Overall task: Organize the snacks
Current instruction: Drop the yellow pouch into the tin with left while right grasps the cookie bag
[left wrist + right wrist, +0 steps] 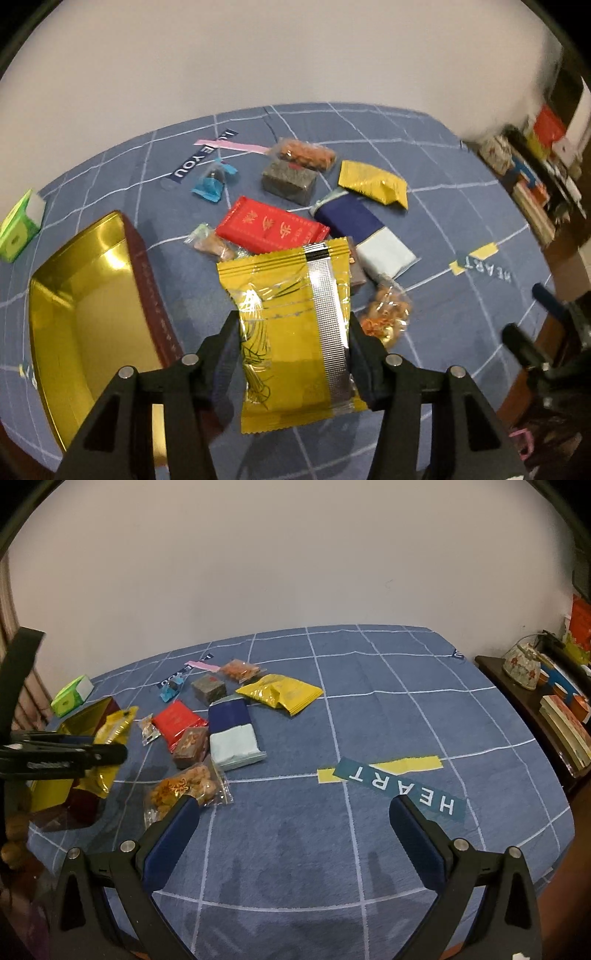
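The open gold-lined rectangular tin box (pixel 85 317) sits near the blue grid-patterned tablecloth's (pixel 369 709) left edge; loose wrapped snack packets (pixel 229 734) lie scattered right of it.

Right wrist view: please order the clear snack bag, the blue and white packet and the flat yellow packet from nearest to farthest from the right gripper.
1. Clear snack bag, beside the right gripper's left finger.
2. Blue and white packet, farther back.
3. Flat yellow packet, farthest.

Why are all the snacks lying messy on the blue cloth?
They are not sorted yet. Packets lie scattered and overlapping; the red packet rests partly on a clear one. The gold box looks empty. The left tongs hold a yellow packet beside it.
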`<action>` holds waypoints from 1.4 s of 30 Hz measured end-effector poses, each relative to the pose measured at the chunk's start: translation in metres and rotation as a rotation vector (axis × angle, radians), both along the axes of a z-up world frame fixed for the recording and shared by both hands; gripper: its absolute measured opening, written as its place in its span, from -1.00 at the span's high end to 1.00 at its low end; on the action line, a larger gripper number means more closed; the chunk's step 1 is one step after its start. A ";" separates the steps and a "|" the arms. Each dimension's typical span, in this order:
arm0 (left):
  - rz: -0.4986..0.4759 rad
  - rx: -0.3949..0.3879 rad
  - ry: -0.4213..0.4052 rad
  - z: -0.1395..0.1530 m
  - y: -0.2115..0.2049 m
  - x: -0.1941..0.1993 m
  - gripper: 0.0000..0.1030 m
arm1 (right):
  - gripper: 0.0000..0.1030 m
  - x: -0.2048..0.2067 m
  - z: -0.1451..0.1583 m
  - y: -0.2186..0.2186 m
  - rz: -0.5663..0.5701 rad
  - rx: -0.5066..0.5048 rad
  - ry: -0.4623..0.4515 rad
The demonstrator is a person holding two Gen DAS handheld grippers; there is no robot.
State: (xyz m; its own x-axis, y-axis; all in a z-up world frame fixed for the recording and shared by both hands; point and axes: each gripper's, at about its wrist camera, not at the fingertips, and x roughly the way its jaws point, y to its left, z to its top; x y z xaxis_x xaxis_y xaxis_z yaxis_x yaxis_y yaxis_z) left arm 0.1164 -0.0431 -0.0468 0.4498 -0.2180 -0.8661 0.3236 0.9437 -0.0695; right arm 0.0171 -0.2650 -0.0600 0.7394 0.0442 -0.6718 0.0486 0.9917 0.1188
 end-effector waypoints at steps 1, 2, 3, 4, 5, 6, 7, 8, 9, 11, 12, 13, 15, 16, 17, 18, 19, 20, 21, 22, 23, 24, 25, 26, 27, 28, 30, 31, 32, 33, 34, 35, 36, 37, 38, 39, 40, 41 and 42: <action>0.009 -0.005 -0.002 0.002 0.001 0.000 -0.06 | -0.98 0.000 0.000 0.001 0.001 0.000 0.002; 0.019 -0.006 -0.008 0.002 0.001 0.002 -0.06 | -0.98 0.001 -0.001 0.001 0.003 -0.001 0.004; 0.029 -0.003 -0.018 0.004 0.004 0.000 -0.06 | -0.98 0.001 -0.001 0.002 0.005 0.000 0.006; 0.035 -0.004 -0.025 0.006 0.007 -0.004 -0.06 | -0.98 0.001 -0.001 0.003 0.008 0.000 0.006; 0.038 -0.004 -0.029 0.006 0.008 -0.007 -0.06 | -0.98 0.000 -0.001 0.004 0.010 0.001 0.006; 0.044 0.002 -0.039 0.009 0.009 -0.010 -0.06 | -0.98 0.000 -0.001 0.004 0.012 0.000 0.005; 0.048 0.008 -0.050 0.012 0.010 -0.014 -0.06 | -0.98 0.000 -0.001 0.005 0.015 0.000 0.006; 0.050 0.012 -0.059 0.014 0.011 -0.016 -0.06 | -0.98 0.000 -0.001 0.006 0.019 -0.002 0.006; 0.052 0.015 -0.068 0.017 0.011 -0.019 -0.06 | -0.98 0.000 -0.001 0.007 0.021 -0.002 0.007; 0.058 0.020 -0.085 0.022 0.014 -0.023 -0.06 | -0.98 -0.001 -0.002 0.009 0.027 -0.003 0.010; 0.061 0.022 -0.094 0.025 0.015 -0.025 -0.06 | -0.98 -0.001 -0.003 0.010 0.030 -0.003 0.012; 0.065 0.026 -0.105 0.028 0.016 -0.027 -0.06 | -0.98 -0.002 -0.003 0.011 0.034 -0.004 0.014; 0.076 0.033 -0.128 0.033 0.019 -0.030 -0.06 | -0.98 -0.002 -0.004 0.014 0.039 -0.007 0.015; 0.080 0.035 -0.135 0.036 0.021 -0.031 -0.06 | -0.98 -0.002 -0.004 0.015 0.041 -0.009 0.016; 0.086 0.038 -0.143 0.038 0.023 -0.032 -0.06 | -0.98 -0.002 -0.004 0.016 0.043 -0.011 0.016; 0.093 0.040 -0.151 0.040 0.025 -0.034 -0.06 | -0.98 -0.002 -0.004 0.017 0.045 -0.013 0.018; 0.098 0.040 -0.157 0.042 0.027 -0.034 -0.06 | -0.98 -0.002 -0.004 0.018 0.047 -0.013 0.019; 0.102 0.041 -0.162 0.043 0.029 -0.035 -0.06 | -0.98 -0.002 -0.005 0.020 0.050 -0.014 0.021; 0.108 0.046 -0.169 0.045 0.032 -0.035 -0.06 | -0.98 -0.002 -0.005 0.021 0.052 -0.015 0.023; 0.114 0.051 -0.175 0.045 0.035 -0.036 -0.06 | -0.98 -0.002 -0.005 0.023 0.056 -0.017 0.025; 0.121 0.053 -0.179 0.046 0.038 -0.036 -0.06 | -0.98 -0.003 -0.006 0.026 0.062 -0.019 0.028; 0.125 0.054 -0.180 0.047 0.041 -0.036 -0.06 | -0.98 -0.002 -0.006 0.027 0.065 -0.021 0.030; 0.134 0.055 -0.182 0.047 0.045 -0.037 -0.06 | -0.98 -0.002 -0.006 0.029 0.069 -0.023 0.031; 0.144 0.057 -0.183 0.048 0.049 -0.037 -0.06 | -0.98 -0.002 -0.006 0.031 0.073 -0.025 0.033; 0.153 0.057 -0.184 0.048 0.053 -0.037 -0.06 | -0.98 -0.002 -0.007 0.033 0.077 -0.024 0.035; 0.162 0.058 -0.183 0.048 0.057 -0.036 -0.06 | -0.98 -0.002 -0.007 0.034 0.080 -0.023 0.038; 0.185 0.059 -0.180 0.048 0.067 -0.033 -0.06 | -0.98 -0.001 -0.007 0.037 0.086 -0.019 0.047; 0.201 0.059 -0.177 0.048 0.074 -0.031 -0.06 | -0.98 -0.001 -0.007 0.039 0.089 -0.017 0.051; 0.217 0.058 -0.173 0.048 0.081 -0.029 -0.06 | -0.98 -0.001 -0.007 0.040 0.091 -0.016 0.053; 0.236 0.055 -0.166 0.047 0.090 -0.026 -0.06 | -0.98 0.000 -0.007 0.041 0.092 -0.016 0.054; 0.255 0.051 -0.159 0.046 0.098 -0.023 -0.06 | -0.98 0.000 -0.006 0.042 0.093 -0.016 0.055; 0.274 0.047 -0.153 0.045 0.107 -0.020 -0.06 | -0.98 0.000 -0.005 0.043 0.095 -0.015 0.056; 0.292 0.045 -0.147 0.044 0.115 -0.017 -0.06 | -0.98 0.001 -0.005 0.044 0.098 -0.015 0.058; 0.311 0.044 -0.139 0.042 0.125 -0.013 -0.06 | -0.98 0.001 -0.004 0.046 0.100 -0.015 0.058; 0.327 0.047 -0.131 0.040 0.133 -0.009 -0.06 | -0.98 0.001 -0.004 0.048 0.101 -0.017 0.059; 0.339 0.050 -0.126 0.038 0.139 -0.007 -0.06 | -0.98 0.002 -0.004 0.049 0.104 -0.018 0.061; 0.350 0.051 -0.122 0.036 0.145 -0.005 -0.06 | -0.98 0.003 -0.005 0.051 0.107 -0.018 0.064; 0.358 0.053 -0.117 0.034 0.150 -0.002 -0.06 | -0.98 0.004 -0.006 0.054 0.111 -0.014 0.072; 0.371 0.059 -0.110 0.031 0.157 0.001 -0.06 | -0.98 0.006 -0.006 0.055 0.113 -0.009 0.076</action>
State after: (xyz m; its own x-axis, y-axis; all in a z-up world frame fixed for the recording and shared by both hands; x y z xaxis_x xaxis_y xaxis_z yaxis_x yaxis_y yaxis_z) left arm 0.1173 0.1142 -0.0153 0.5799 0.0256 -0.8143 -0.0382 0.9993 0.0042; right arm 0.0226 -0.2103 -0.0662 0.6767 0.1176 -0.7268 -0.0546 0.9925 0.1098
